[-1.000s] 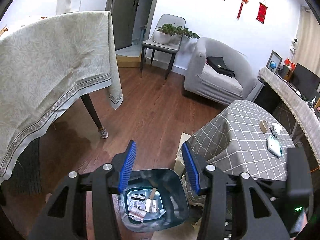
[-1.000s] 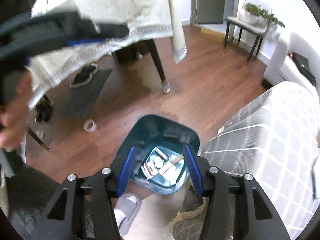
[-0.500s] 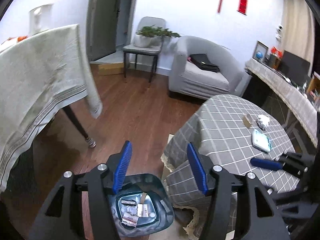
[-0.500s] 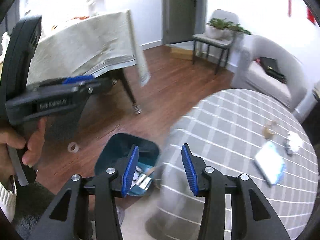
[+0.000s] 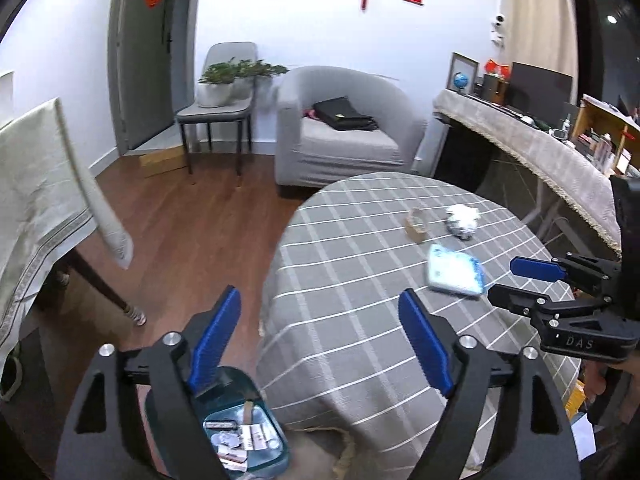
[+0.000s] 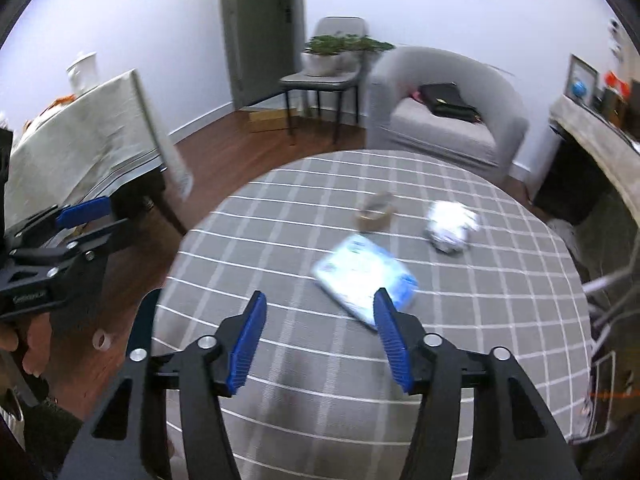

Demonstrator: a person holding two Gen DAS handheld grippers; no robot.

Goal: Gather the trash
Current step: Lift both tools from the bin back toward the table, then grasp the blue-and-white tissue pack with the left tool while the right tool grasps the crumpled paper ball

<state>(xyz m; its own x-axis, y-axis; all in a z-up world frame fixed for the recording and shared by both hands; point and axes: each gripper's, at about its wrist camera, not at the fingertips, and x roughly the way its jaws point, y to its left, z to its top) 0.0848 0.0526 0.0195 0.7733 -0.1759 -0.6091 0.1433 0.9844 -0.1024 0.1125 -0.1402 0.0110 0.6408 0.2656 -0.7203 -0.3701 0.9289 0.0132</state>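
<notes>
Teal bin [image 5: 240, 432] already holds scraps; packet [image 6: 364, 276], foil wad [image 6: 450, 226] and tape roll [image 6: 376, 210] remain on counter [image 6: 320, 360]. Both grippers' jaws, left [image 5: 320, 344] and right [image 6: 318, 340], empty, just widening.

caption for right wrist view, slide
Open right tool over checked table, facing blue packet, tape roll, crumpled wad.

**Hidden, cropped and blurred parts**

Teal bin [image 5: 256, 432]: near rim cut by the frame edge, one side behind a gripper finger [image 5: 212, 340]. Crumpled wad [image 6: 450, 226], blue packet [image 6: 360, 276] and tape roll [image 6: 376, 212]: motion-blurred, print illegible. Shelf clutter [image 5: 600, 140]: too small to identify
</notes>
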